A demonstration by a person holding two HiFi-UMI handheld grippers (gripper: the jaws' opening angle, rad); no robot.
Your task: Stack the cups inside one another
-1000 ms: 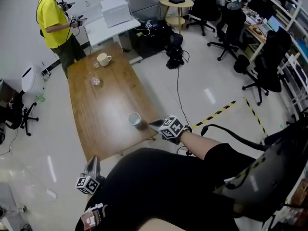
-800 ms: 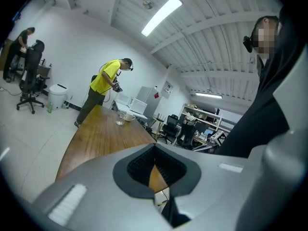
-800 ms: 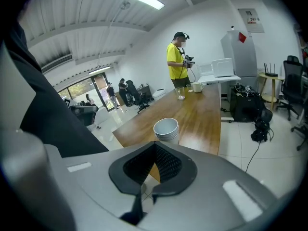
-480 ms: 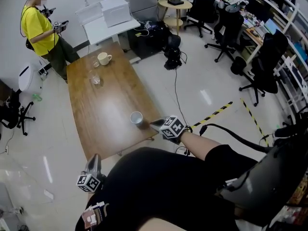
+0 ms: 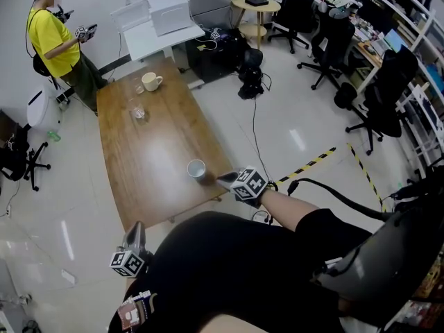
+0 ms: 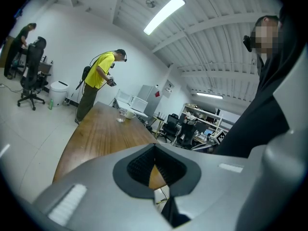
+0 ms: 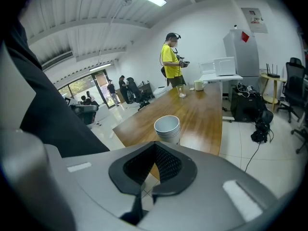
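- My right jaws (image 7: 155, 148) are pressed together with nothing between them, and they point down at the cups (image 7: 167, 127) just ahead.
- My left jaws (image 6: 154, 150) look closed and empty too. They hang low off the near corner of the counter (image 5: 152, 158), well apart from anything.
- The cups stand upright near the counter's near right edge. Ringed rims suggest more than one is already nested, though I cannot count them.
- A mug (image 5: 149, 82) and a glass (image 5: 139, 112) sit at the far end, well apart from the cups.
- Main risk: going in with the right jaws shut would shove the cups instead of gripping them. I judge them light enough to tip or slide off that close edge.
- Opening late, right at the rim, could knock the stack over.
- Squeezing hard could dent thin walls and jam the nested ones.
- Fetching the far glass means a long reach, and a slip there could break it.
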